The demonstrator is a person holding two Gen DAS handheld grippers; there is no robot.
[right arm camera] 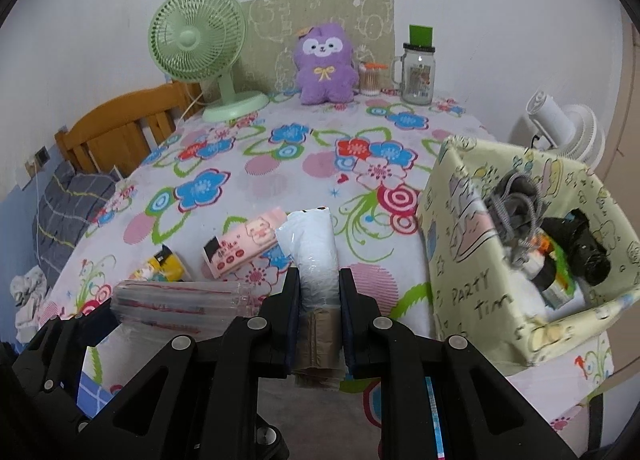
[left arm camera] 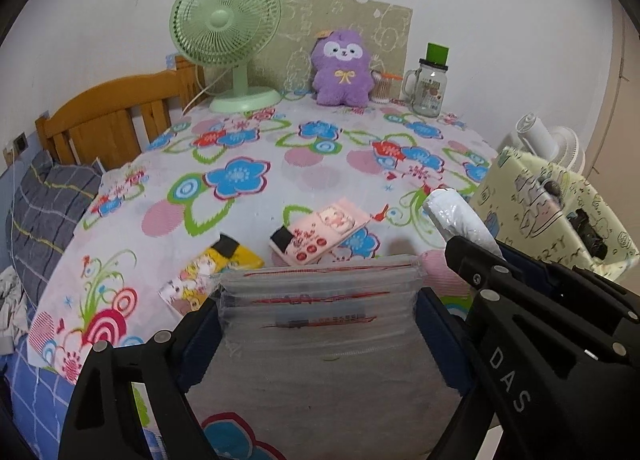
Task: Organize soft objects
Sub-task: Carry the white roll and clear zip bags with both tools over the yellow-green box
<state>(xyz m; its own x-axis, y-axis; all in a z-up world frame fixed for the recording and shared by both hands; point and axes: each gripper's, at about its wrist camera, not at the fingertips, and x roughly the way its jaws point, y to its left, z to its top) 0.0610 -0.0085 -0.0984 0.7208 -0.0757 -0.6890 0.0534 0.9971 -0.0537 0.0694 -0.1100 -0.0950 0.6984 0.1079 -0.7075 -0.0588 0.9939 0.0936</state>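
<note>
My left gripper [left arm camera: 318, 298] has its jaws wide and shut on a stack of clear zip packs [left arm camera: 316, 326] with red lines, held just above the flowered cloth [left arm camera: 256, 139]. The right gripper [right arm camera: 320, 274] is shut on a plastic-wrapped roll [right arm camera: 310, 240], white at its tip and brown near the jaws; the roll [left arm camera: 460, 215] also shows in the left wrist view. On the cloth ahead lie a pink tissue pack [left arm camera: 320, 236] and a yellow tissue pack [left arm camera: 218, 270]. A purple plush toy [right arm camera: 326, 67] sits upright at the far edge.
A pale green fabric box [right arm camera: 460, 244] on the right holds dark and grey items. At the back stand a green fan [right arm camera: 196, 43], a glass jar [right arm camera: 418, 75] and a cotton swab tub [right arm camera: 370, 79]. A wooden bed frame [left arm camera: 112, 115] rises at the left.
</note>
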